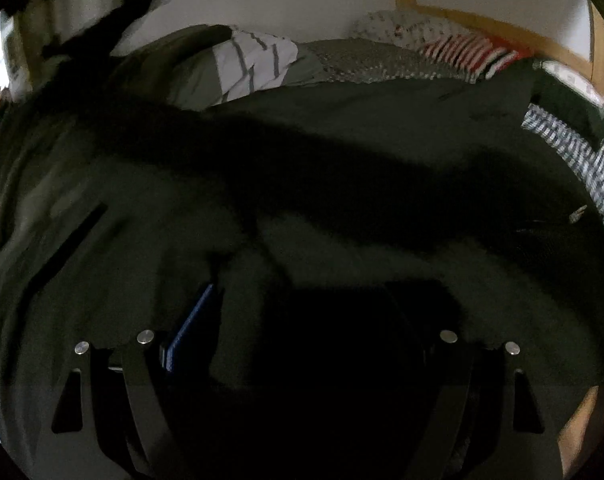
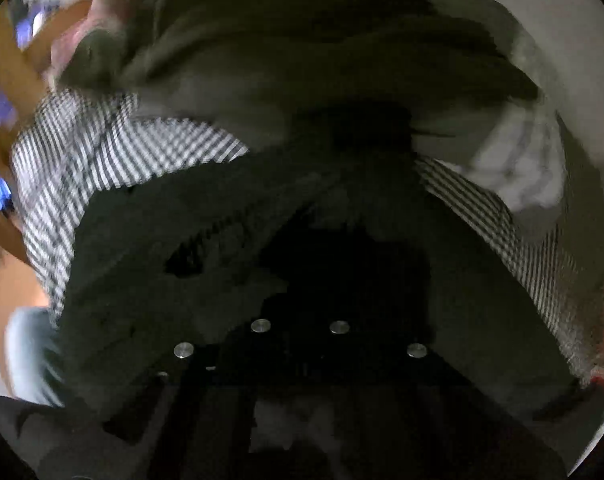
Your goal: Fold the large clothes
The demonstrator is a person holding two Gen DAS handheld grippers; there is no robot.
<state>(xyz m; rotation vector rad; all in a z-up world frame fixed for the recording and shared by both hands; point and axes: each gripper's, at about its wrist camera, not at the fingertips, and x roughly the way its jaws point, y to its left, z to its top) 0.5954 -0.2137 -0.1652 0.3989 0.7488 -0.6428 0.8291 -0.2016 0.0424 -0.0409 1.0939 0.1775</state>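
Left wrist view: my left claw (image 1: 298,312) gapes wide over the dark garment (image 1: 342,152), striped shirt (image 1: 254,64) beyond. My right claw (image 2: 300,300) is shut; checked cloth (image 2: 114,152) lies either side of it.

Bed with a wooden frame (image 1: 454,16), covered by a dark green garment (image 1: 342,128) spread across most of its surface. Along the far edge lie a white cloth with grey stripes (image 1: 254,60), a red-and-white striped item (image 1: 474,54), and, at right, a narrow-striped black-and-white cloth (image 1: 582,160).
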